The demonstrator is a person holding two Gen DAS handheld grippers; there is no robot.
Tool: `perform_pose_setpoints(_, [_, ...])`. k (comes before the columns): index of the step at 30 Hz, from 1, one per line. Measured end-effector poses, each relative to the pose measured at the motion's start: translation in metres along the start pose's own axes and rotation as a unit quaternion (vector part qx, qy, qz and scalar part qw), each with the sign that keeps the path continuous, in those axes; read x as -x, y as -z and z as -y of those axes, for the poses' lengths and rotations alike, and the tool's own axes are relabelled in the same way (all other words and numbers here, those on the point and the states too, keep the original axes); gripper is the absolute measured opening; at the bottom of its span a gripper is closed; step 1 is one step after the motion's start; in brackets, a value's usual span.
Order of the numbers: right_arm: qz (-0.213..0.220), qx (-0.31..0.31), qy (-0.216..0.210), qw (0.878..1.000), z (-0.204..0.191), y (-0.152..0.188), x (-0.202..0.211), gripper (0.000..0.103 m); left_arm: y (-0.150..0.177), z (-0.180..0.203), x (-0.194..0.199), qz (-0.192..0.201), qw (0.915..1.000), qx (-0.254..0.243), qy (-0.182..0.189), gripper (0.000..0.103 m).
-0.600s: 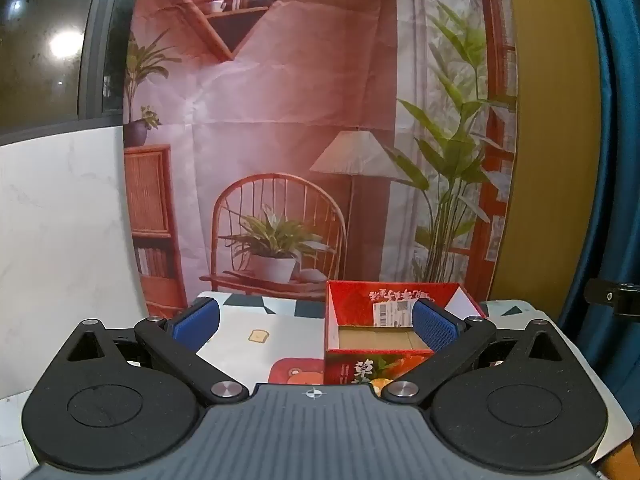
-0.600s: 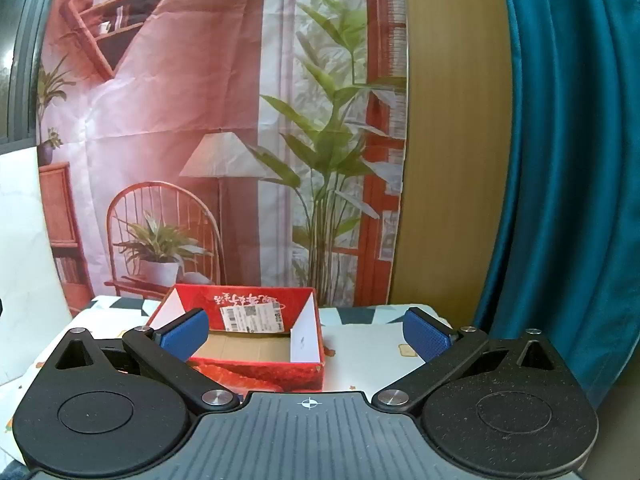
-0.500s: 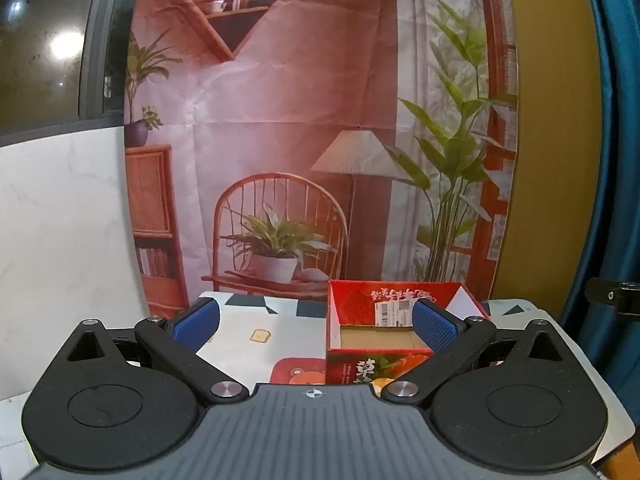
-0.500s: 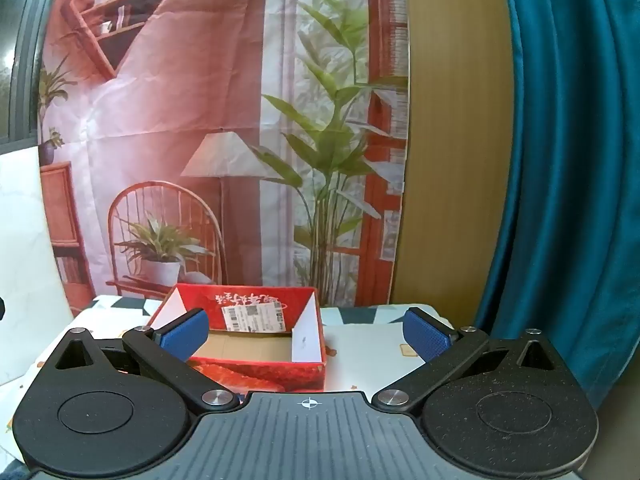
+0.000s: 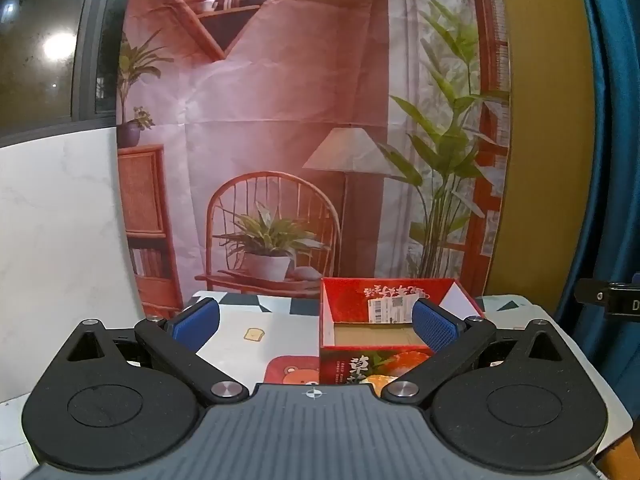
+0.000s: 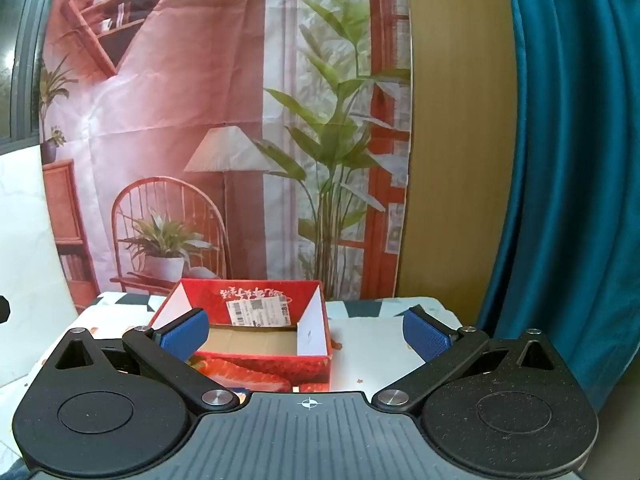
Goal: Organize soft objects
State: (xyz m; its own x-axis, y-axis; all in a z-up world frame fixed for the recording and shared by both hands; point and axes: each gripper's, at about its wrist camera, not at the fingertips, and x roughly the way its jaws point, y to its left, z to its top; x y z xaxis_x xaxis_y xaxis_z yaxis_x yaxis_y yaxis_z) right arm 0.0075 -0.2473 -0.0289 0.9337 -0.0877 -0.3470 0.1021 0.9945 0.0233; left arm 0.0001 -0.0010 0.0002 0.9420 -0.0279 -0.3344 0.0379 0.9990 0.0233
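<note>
Red box [image 5: 390, 308]: empty, no soft things in sight.
Left gripper [image 5: 316, 322]: jaws spread, holding nothing.
Right gripper [image 6: 306, 330]: same.
Progress: nothing sorted yet.

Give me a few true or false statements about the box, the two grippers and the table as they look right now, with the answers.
1. The red box is open at the top. True.
2. A soft toy lies inside the box. False: only its bare cardboard floor shows.
3. The left gripper is shut on the box. False: its jaws stand wide open with nothing gripped.
4. The right gripper is open and empty. True.
5. A white label sits on the box's far inner wall. True.
6. The box stands on a bare wooden table. False: it stands on a patterned cloth.
</note>
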Motion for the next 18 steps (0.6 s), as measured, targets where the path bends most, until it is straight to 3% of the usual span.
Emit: perform_pose_setpoints(18, [-0.009, 0.003, -0.011, 1.0, -0.002, 0.0023, -0.0031, 0.103, -0.002, 0.0004, -0.0035, -0.008, 1.0, 0.002, 0.0, 0.103])
